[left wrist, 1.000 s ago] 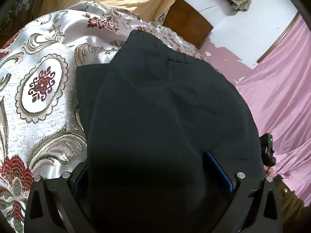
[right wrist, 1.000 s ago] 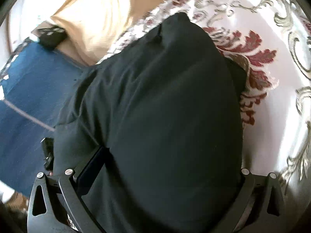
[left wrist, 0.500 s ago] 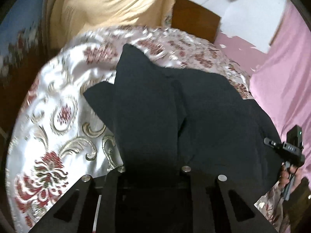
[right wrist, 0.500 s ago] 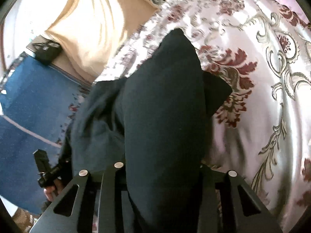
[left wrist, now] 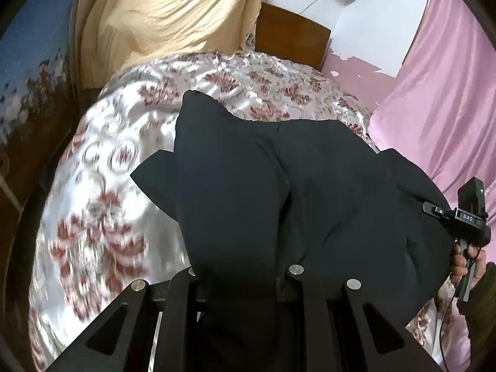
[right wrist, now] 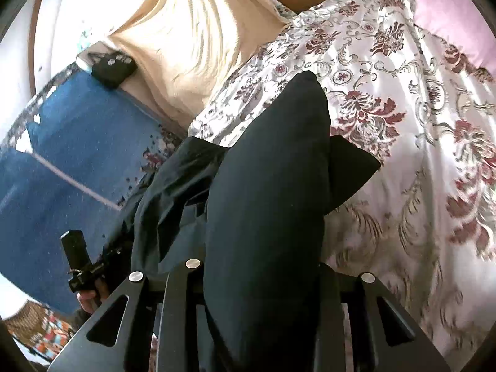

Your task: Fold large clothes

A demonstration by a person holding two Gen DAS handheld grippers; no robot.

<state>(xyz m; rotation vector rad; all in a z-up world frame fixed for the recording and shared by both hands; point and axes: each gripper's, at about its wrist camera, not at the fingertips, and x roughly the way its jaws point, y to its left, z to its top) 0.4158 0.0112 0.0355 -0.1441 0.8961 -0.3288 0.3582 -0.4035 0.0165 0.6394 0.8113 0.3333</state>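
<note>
A large black garment [left wrist: 279, 192] hangs between my two grippers above a bed with a silver and red floral cover [left wrist: 102, 186]. My left gripper [left wrist: 238, 282] is shut on one edge of it; the cloth drapes over the fingers and hides them. My right gripper [right wrist: 260, 282] is shut on the other edge of the garment [right wrist: 272, 186], which runs away from it as a long fold. The right gripper with the hand on it shows at the right of the left wrist view [left wrist: 468, 217]. The left gripper shows at the lower left of the right wrist view [right wrist: 83, 266].
A cream cloth [left wrist: 173, 15] lies heaped at the head of the bed, before a wooden headboard [left wrist: 291, 40]. A pink curtain [left wrist: 434, 108] hangs on one side. A blue floor [right wrist: 62, 155] lies on the other side. A black bag [right wrist: 113, 66] sits beside the cream cloth.
Both grippers have shut on the garment and lifted it off the bed. The cloth now hangs bunched in long folds, and the bed looks farther away.
</note>
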